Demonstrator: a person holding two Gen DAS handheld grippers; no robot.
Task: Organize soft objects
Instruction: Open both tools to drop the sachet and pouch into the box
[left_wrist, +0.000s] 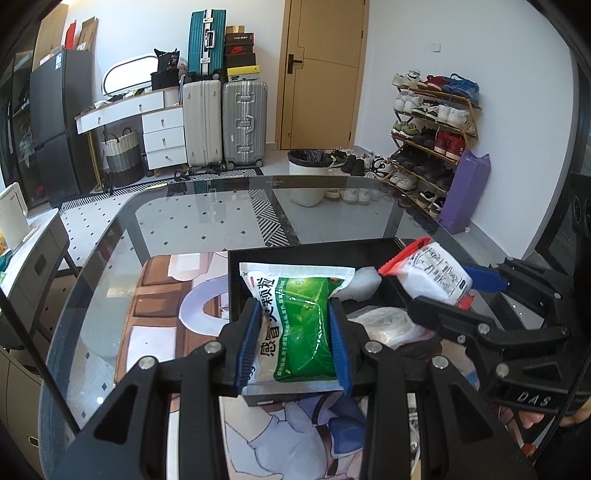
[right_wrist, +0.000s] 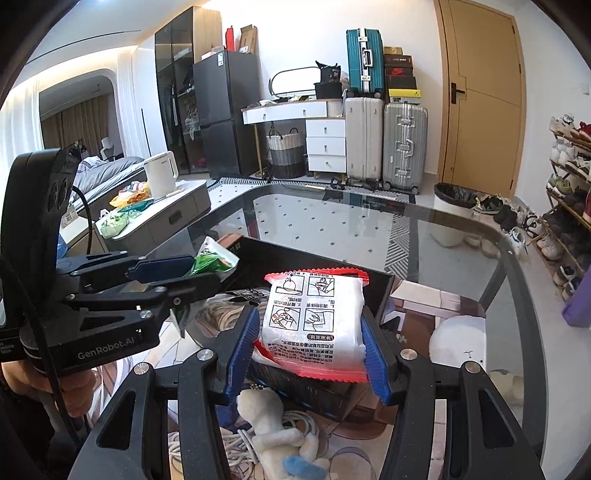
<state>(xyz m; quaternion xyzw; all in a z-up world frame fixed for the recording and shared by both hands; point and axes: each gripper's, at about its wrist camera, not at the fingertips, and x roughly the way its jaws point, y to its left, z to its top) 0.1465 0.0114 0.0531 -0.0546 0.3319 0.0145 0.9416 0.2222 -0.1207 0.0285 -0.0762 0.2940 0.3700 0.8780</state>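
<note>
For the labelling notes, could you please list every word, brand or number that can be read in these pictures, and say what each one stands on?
"感冒灵颗粒": green packet, held in the left gripper.
"GenRobot.AI": left gripper body, seen from the right wrist.
"DAS": right gripper body, seen from the left wrist.
White packet: pictured steps and small print, upside down, too small to read.
Shoe boxes on the suitcases: logos blurred, unreadable.
</note>
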